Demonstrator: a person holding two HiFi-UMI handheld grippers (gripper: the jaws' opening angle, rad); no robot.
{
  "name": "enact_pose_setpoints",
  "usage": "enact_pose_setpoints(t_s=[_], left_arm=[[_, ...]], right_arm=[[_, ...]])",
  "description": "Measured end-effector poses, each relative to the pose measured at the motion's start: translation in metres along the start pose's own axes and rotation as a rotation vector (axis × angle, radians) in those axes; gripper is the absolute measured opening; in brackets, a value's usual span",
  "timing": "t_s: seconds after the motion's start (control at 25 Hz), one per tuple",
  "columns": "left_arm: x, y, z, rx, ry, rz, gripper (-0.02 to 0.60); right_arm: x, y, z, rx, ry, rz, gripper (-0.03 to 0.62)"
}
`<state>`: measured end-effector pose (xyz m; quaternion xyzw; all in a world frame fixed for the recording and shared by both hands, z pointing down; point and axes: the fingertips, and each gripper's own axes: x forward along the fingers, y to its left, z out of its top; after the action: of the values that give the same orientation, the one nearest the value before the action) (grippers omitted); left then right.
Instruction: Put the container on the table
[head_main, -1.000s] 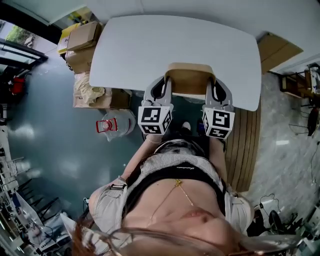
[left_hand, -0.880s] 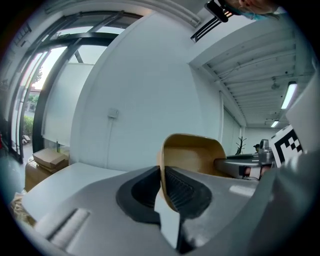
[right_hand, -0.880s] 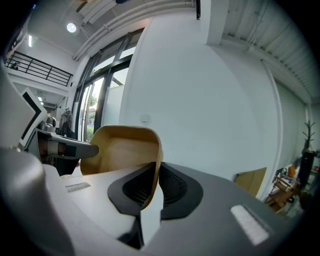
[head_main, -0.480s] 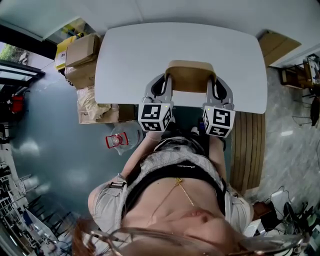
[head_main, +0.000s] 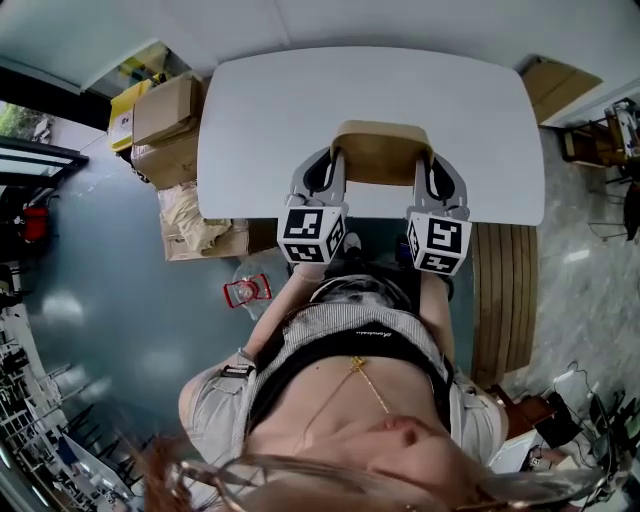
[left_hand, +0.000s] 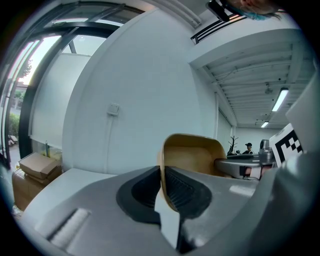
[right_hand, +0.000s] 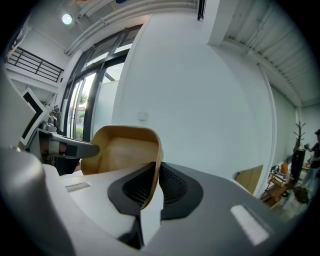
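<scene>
Over the near edge of the white tabletop (head_main: 300, 100), my left gripper (head_main: 330, 168) and right gripper (head_main: 427, 168) have fingers pinched on opposite rims of the tan thin-walled pulp container (head_main: 380, 158), seemingly light, bendy, easily crushed.

The jaws hide the container (left_hand: 192, 152) underside, leaving its contact with the table (head_main: 300, 100) unclear.

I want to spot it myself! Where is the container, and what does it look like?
Look at the big white table. At its near edge, the left gripper and right gripper each pinch one side of the container. It is tan and rounded like a bowl, unlike the cardboard boxes on the floor.
</scene>
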<state>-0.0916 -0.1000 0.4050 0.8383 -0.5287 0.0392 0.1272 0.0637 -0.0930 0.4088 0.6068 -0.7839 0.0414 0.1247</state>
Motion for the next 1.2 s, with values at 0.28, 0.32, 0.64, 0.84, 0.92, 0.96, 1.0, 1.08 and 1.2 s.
enact_pose_setpoints(t_s=[0.28, 0.32, 0.64, 0.84, 0.92, 0.96, 1.0, 1.08, 1.2], left_arm=[[0.000, 0.001, -0.005, -0.017, 0.014, -0.013, 0.011], [0.001, 0.001, -0.004, -0.016, 0.013, -0.012, 0.011], [0.015, -0.007, -0.001, -0.026, 0.004, 0.025, 0.011], [0.036, -0.020, 0.007, -0.025, -0.009, 0.053, 0.011], [0.047, -0.029, 0.012, -0.021, -0.015, 0.061, 0.011], [0.053, -0.034, 0.015, -0.020, -0.017, 0.063, 0.011], [0.060, -0.038, 0.017, -0.019, -0.018, 0.064, 0.011], [0.071, -0.048, 0.019, -0.019, -0.017, 0.062, 0.011], [0.088, -0.058, 0.019, -0.022, -0.012, 0.061, 0.011]], right_arm=[[-0.001, 0.002, -0.004, 0.000, 0.026, -0.002, 0.044], [-0.001, 0.001, -0.004, 0.001, 0.025, -0.001, 0.044], [0.012, -0.016, 0.000, -0.005, 0.018, 0.042, 0.044], [0.027, -0.042, 0.006, -0.010, 0.002, 0.075, 0.044], [0.032, -0.057, 0.011, -0.011, -0.006, 0.083, 0.043], [0.034, -0.064, 0.013, -0.011, -0.009, 0.085, 0.043], [0.035, -0.072, 0.014, -0.011, -0.010, 0.086, 0.044], [0.038, -0.087, 0.015, -0.011, -0.010, 0.087, 0.044], [0.046, -0.106, 0.015, -0.015, -0.007, 0.100, 0.044]])
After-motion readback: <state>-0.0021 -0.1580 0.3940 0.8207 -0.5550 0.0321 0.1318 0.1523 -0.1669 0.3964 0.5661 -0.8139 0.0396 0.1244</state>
